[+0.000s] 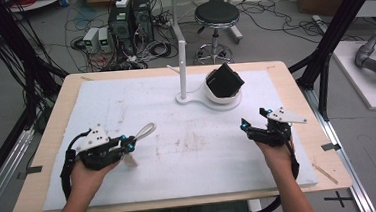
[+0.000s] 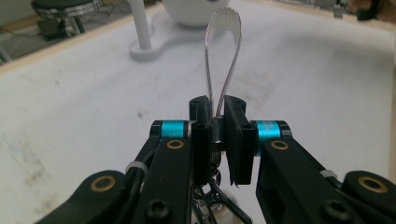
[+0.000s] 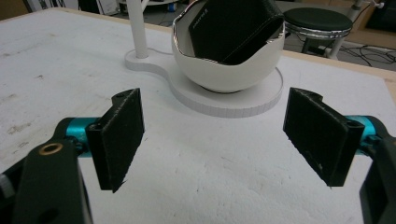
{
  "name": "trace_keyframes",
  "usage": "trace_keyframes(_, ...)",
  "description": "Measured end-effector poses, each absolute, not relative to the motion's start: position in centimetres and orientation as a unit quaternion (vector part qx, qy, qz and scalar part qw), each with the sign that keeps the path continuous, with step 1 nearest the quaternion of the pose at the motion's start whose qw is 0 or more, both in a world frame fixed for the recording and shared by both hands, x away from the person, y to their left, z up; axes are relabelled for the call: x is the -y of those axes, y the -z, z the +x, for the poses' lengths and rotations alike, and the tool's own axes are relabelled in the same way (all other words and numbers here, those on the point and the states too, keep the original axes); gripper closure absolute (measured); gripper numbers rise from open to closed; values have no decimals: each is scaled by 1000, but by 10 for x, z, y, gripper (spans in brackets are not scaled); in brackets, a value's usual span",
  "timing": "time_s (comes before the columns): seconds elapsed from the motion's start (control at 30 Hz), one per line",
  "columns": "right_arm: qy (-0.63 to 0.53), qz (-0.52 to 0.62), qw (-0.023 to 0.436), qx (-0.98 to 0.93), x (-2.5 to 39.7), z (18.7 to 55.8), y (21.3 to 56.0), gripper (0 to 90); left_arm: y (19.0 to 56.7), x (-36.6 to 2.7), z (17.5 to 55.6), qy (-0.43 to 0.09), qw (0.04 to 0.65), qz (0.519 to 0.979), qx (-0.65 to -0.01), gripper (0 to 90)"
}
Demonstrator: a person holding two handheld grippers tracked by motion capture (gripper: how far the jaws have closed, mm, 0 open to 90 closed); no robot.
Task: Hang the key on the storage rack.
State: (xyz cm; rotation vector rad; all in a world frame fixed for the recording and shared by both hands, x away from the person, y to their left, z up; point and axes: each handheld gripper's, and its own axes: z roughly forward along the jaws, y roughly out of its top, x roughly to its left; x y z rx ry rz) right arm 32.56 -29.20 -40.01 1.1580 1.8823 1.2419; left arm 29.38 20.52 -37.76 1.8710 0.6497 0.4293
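Keyring loop [image 2: 223,51], a thin silvery wire bent into a long narrow oval, is clamped at its lower end between the 2 black jaws of the left gripper [image 2: 216,126], which are clenched on it. In the left gripper view the loop stands up from the jaws and its rounded top points toward the far side of the table; small metal parts hang blurred beneath the jaws, too unclear to name. From the high view the left gripper [image 1: 128,142] sits over the near left part of the white foam mat [image 1: 190,166], held in the person's left hand [image 1: 88,175], and the loop [image 1: 145,131] sticks out to the upper right of it, pale against the mat.

On the near right side, the right gripper [image 1: 245,127] is held in the person's right hand [image 1: 277,155]. Its 2 jaws are spread wide apart with nothing between them, as the right gripper view shows plainly [image 3: 212,135].

Beyond both grippers, at the far middle of the mat, stands a white stand [image 1: 181,61] with an upright post on a flat base. A white bowl [image 3: 224,70] rests on that base, just beside the post, and a black box [image 3: 233,28] lies tilted inside it. The mat between the grippers and the bowl bears faint brownish stains [image 1: 188,143]. Behind the table are a round black stool [image 1: 216,14] and computer cases [image 1: 129,17] amid cables on the floor.
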Motion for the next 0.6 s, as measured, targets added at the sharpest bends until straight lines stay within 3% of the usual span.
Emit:
trace_keyframes(0.37,-469,433,297,-710,290,325,400,208,339,-165,330,-227,571,736,-284,814)
trace_keyframes(0.6,-471,432,294,-711,291,325,400,208,319,-145,351,-250,551,745,-282,814)
